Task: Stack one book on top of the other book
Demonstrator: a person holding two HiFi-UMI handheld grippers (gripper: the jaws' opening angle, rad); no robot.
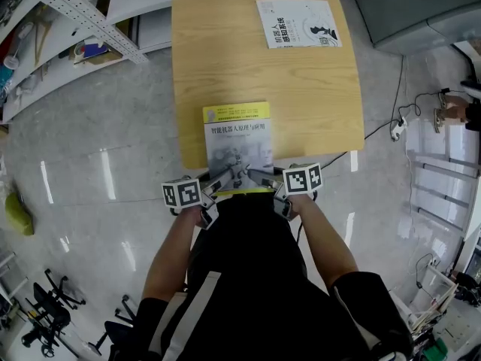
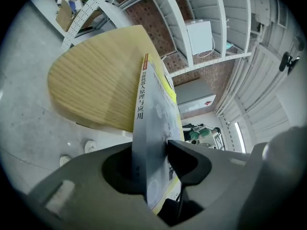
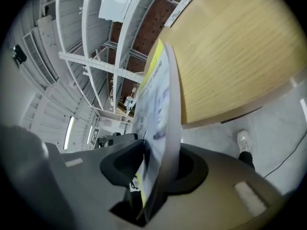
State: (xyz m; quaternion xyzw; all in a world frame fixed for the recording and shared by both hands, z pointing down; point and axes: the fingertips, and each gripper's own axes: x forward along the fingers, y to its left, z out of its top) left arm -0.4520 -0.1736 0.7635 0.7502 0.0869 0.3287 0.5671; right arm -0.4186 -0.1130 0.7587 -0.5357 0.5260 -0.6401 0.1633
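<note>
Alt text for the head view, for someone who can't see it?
The left gripper and right gripper clamp the near end of a grey-and-yellow book at the near edge of a wooden table. A white book lies flat at the table's far right corner.

Head view looks steeply down over the table (image 1: 225, 59); both gripper views closely share the grey book (image 2: 157, 121).
</note>
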